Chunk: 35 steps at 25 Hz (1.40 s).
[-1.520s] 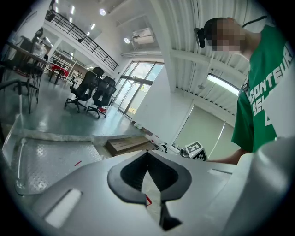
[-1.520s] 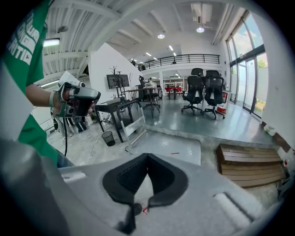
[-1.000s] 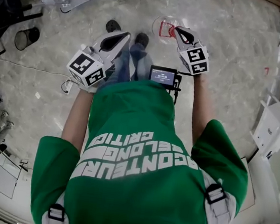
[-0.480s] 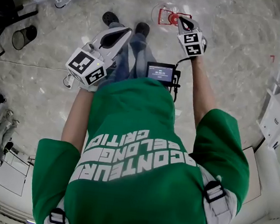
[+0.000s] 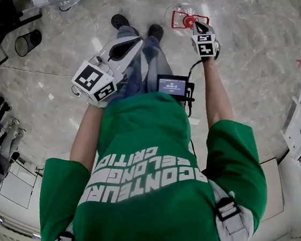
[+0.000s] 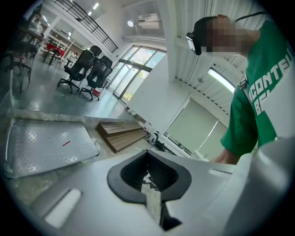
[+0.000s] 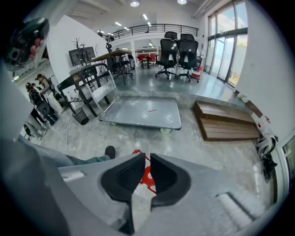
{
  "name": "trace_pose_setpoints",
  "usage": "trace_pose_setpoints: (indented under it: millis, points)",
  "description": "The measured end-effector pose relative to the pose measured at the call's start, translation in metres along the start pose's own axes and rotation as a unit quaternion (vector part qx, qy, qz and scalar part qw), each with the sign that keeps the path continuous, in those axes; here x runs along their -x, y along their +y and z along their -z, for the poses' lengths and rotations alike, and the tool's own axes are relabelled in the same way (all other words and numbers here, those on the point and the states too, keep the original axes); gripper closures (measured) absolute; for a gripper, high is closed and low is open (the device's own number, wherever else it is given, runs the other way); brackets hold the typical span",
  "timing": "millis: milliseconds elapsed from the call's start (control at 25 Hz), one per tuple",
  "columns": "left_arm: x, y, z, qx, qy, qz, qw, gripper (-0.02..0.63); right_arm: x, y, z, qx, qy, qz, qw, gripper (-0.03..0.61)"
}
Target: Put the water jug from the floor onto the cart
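Right tongs [image 5: 198, 25], closed and empty, hang over the water jug [image 5: 182, 18], seemingly not touching; left tongs [image 5: 136, 40] closed too.

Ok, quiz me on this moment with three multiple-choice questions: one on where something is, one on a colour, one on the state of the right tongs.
1. Where is the water jug?
A) on the cart's deck
B) on the floor by the person's shoes
C) on the wooden pallet

2. What colour is the fitting on the jug's top?
A) blue
B) red
C) yellow

3. How do the right tongs stand?
A) wide open
B) clamped on the jug's handle
C) together, gripping nothing

Answers:
1 B: the head view shows it on the floor beside the shoes.
2 B: its handle frame and cap are red.
3 C: the right gripper view shows only a slit between them, with the jug beyond.
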<state>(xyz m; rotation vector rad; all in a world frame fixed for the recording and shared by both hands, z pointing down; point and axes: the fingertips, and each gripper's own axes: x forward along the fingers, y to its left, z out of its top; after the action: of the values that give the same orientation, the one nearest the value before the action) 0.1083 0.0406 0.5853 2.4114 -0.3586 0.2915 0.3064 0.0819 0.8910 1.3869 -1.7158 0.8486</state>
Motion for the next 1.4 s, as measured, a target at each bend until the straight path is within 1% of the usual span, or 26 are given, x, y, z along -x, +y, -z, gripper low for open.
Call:
trace_pose_setpoints:
  millis: [40,200,320,480,640,840,1040,1280,1400]
  points:
    - [-0.001,0.001,0.001,0.001,0.004,-0.001,1.0,0.598,-0.008,-0.002,0.007,-0.007,0.009,0.002,1.0,0.533]
    - [-0.005,0.004,0.008,0.006,0.027,-0.007,0.9996,0.598,-0.046,-0.004,0.033,-0.01,0.048,0.003,0.999,0.44]
    - [-0.006,0.012,0.017,0.012,0.037,-0.012,0.9992,0.598,-0.074,-0.005,0.049,-0.01,0.08,0.0,0.997,0.367]
    - [-0.007,0.02,0.023,0.021,0.048,-0.022,0.9984,0.598,-0.099,-0.007,0.061,-0.025,0.104,-0.006,0.994,0.309]
    - [-0.008,0.024,0.029,0.029,0.056,-0.032,0.9975,0.598,-0.116,-0.007,0.075,-0.038,0.123,-0.015,0.992,0.29]
    - [-0.008,0.03,0.036,0.045,0.064,-0.041,0.9961,0.598,-0.135,-0.002,0.09,-0.045,0.146,-0.016,0.988,0.287]
    - [-0.009,0.032,0.041,0.05,0.067,-0.042,0.9956,0.598,-0.146,-0.007,0.095,-0.046,0.149,0.0,0.988,0.287]
    - [-0.011,0.033,0.038,0.051,0.065,-0.043,0.9956,0.598,-0.146,-0.005,0.097,-0.05,0.155,-0.003,0.987,0.285]
    - [-0.011,0.035,0.042,0.051,0.066,-0.045,0.9955,0.6,-0.151,-0.007,0.1,-0.054,0.156,-0.003,0.986,0.284]
